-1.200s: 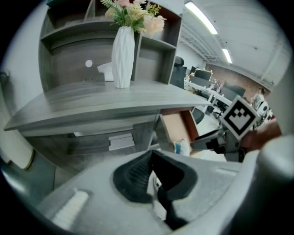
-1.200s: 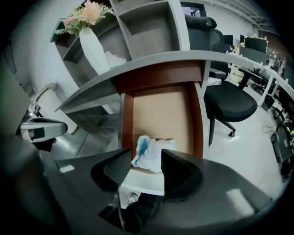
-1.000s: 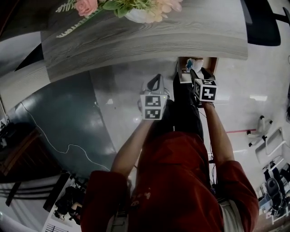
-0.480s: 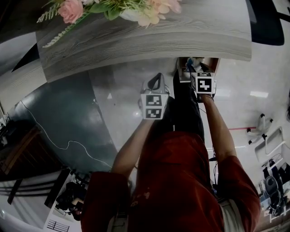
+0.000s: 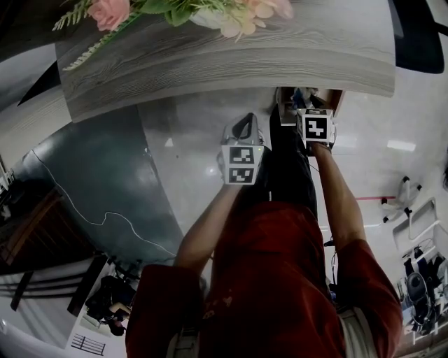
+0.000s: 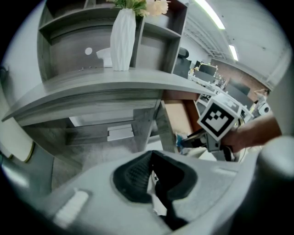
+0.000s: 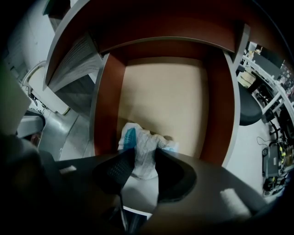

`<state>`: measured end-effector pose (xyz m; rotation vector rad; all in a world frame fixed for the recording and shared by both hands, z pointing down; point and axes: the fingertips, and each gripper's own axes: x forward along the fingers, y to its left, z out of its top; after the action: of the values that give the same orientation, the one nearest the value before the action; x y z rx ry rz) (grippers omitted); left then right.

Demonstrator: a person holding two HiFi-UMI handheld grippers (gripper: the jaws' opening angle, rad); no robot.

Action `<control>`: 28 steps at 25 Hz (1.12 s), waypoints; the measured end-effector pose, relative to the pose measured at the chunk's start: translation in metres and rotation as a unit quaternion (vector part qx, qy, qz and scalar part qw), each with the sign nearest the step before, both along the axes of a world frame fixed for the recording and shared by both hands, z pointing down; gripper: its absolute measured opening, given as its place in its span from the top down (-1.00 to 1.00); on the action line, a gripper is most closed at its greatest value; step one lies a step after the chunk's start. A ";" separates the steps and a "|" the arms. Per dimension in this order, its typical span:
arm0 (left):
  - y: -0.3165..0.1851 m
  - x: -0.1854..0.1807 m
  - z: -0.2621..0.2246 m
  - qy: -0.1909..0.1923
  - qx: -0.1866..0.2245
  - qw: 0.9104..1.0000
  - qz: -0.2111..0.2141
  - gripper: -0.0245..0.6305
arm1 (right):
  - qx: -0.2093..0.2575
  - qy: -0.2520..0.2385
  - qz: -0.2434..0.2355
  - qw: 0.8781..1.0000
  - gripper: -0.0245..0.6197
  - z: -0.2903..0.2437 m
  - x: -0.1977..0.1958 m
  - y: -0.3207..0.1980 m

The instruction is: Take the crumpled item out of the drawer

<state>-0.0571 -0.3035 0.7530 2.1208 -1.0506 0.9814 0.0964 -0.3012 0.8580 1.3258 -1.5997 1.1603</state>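
The drawer stands pulled out under the desk, with red-brown walls and a pale floor. A crumpled white item with blue print lies at its near end. My right gripper reaches into the drawer; its jaws are closing and the pads press the item from both sides. In the head view the right gripper is at the drawer. My left gripper hangs to its left over the floor, shut with nothing held. From the left gripper view, the right gripper's marker cube shows at the drawer.
The grey wood desk top overhangs the drawer and carries a white vase with flowers. A black chair stands at the far right. A thin cable runs over the floor at the left.
My right gripper has moved forward, deeper into the drawer. The left gripper has shifted slightly to the right.
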 end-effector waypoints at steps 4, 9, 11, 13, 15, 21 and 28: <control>-0.001 -0.002 0.000 -0.001 0.000 1.000 -0.003 0.93 | 0.004 -0.001 0.004 1.000 0.59 -0.005 -0.002 0.001; -0.002 -0.002 -0.003 0.003 0.003 1.000 -0.004 0.93 | 0.011 -0.001 0.009 1.000 0.81 -0.014 0.000 0.001; -0.002 -0.003 -0.005 0.004 0.004 1.000 -0.006 0.93 | 0.013 -0.002 0.010 1.000 0.85 -0.016 0.000 0.001; 0.000 -0.005 -0.007 0.006 0.005 1.000 -0.007 0.93 | 0.014 -0.003 0.011 1.000 0.88 -0.018 -0.002 0.004; 0.003 -0.008 -0.011 0.008 0.008 1.000 -0.007 0.93 | 0.015 -0.001 0.012 1.000 0.89 -0.022 -0.003 0.008; 0.008 -0.014 -0.019 0.011 0.014 1.000 -0.008 0.93 | 0.026 0.006 0.014 1.000 0.90 -0.039 -0.005 0.013; 0.022 -0.024 -0.029 0.015 0.015 1.000 -0.005 0.93 | 0.040 0.016 0.008 0.999 0.90 -0.071 -0.011 0.027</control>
<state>-0.0812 -0.2819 0.7244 2.1461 -1.0677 0.9321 0.0852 -0.2740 0.7873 1.4037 -1.6315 1.0888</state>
